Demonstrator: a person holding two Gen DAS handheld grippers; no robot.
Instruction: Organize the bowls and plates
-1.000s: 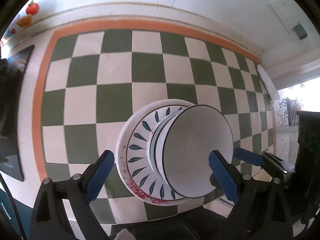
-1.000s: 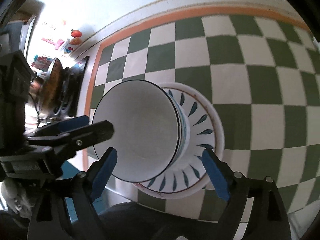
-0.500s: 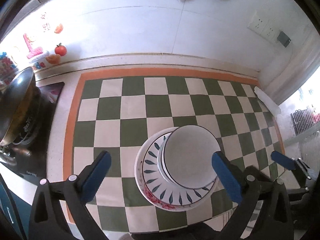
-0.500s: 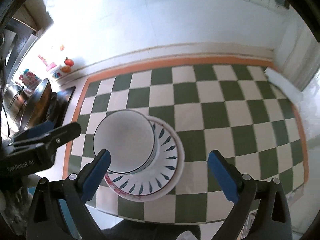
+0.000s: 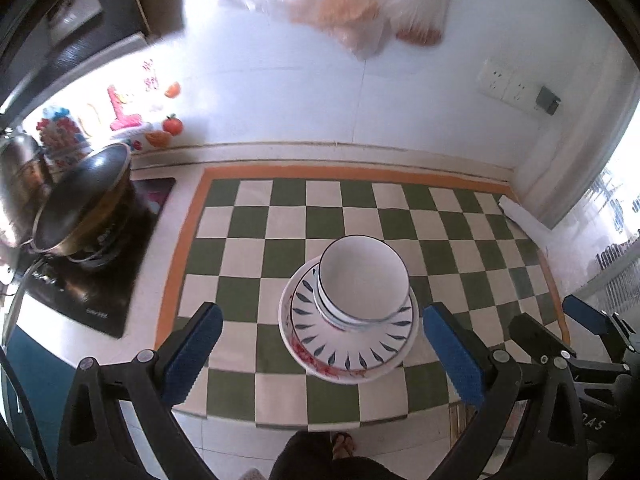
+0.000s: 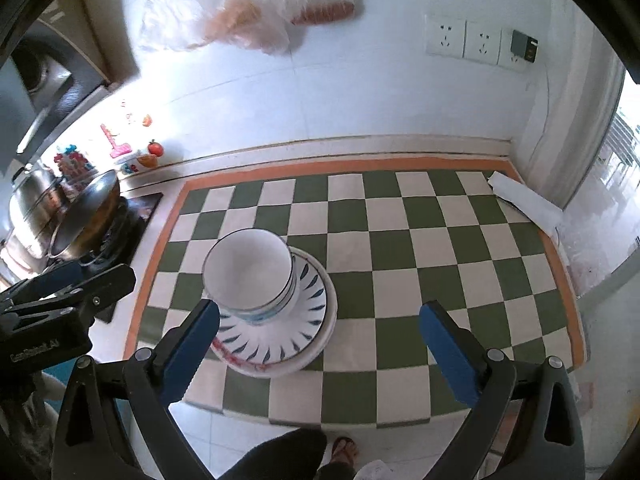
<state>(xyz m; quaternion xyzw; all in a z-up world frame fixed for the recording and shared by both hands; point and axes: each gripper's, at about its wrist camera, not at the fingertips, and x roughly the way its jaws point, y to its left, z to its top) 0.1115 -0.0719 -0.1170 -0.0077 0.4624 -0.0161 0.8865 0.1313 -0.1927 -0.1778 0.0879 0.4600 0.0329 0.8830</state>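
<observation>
A stack of dishes stands on the green-and-white checkered mat (image 5: 280, 256). A white bowl (image 5: 362, 280) with a dark rim sits on top of other nested bowls. They rest on a plate with blue leaf marks (image 5: 352, 344), which lies on a red-patterned plate (image 5: 320, 366). My left gripper (image 5: 320, 314) hangs open, above and back from the stack, holding nothing. In the right wrist view the same bowl (image 6: 248, 268) and leaf plate (image 6: 280, 332) lie left of centre. My right gripper (image 6: 320, 312) is open and empty, and my left gripper (image 6: 76, 280) shows at the left edge.
A dark wok (image 5: 80, 208) sits on a black cooktop (image 5: 88, 280) left of the mat, with steel pots behind. Plastic bags (image 5: 340, 4) hang on the white wall, which has sockets (image 6: 464, 42). A white roll (image 6: 524, 196) lies at the mat's far right corner. A sandalled foot (image 5: 344, 442) stands below the counter edge.
Both grippers have risen and drawn back from the dish stack, so it looks smaller and the wall and stove have come into view. Their jaws spread a little wider. The stack has stayed put.
</observation>
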